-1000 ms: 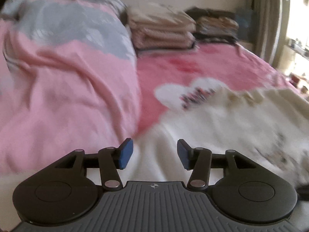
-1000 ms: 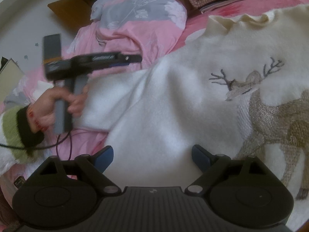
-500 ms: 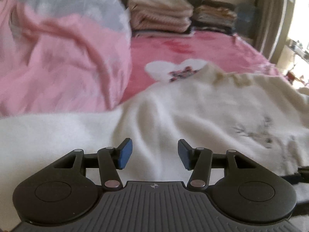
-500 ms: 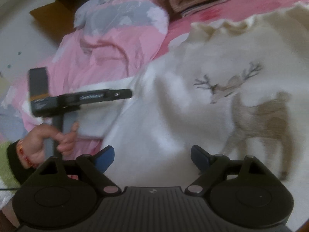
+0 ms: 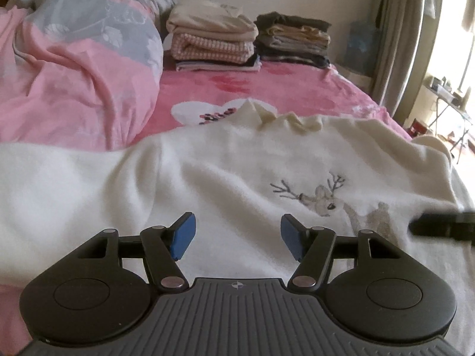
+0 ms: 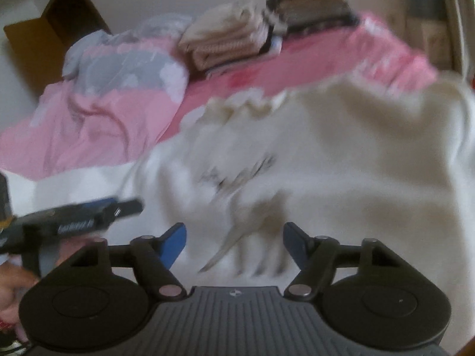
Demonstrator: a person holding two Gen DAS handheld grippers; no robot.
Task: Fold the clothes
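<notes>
A cream sweater (image 5: 237, 166) with an embroidered deer (image 5: 323, 201) lies spread front-up on the pink bed, collar away from me, one sleeve (image 5: 59, 184) stretched left. My left gripper (image 5: 236, 237) is open and empty, low over the sweater's lower body. My right gripper (image 6: 234, 244) is open and empty over the deer's legs; its view is blurred. The sweater (image 6: 326, 163) fills that view. The left gripper's tool (image 6: 68, 222) shows at the left there, and the right tool's tip (image 5: 442, 225) at the right edge of the left wrist view.
A bunched pink and grey duvet (image 5: 74, 74) lies at the left. Two stacks of folded clothes (image 5: 213, 44) (image 5: 294, 38) stand at the head of the bed. A curtain (image 5: 397, 35) and bright window are at the right. A brown board (image 6: 50, 32) leans at the far left.
Both grippers have swung towards the head of the bed and dropped low over the sweater. The left gripper's jaws have opened wider. The right view has turned blurred with motion.
</notes>
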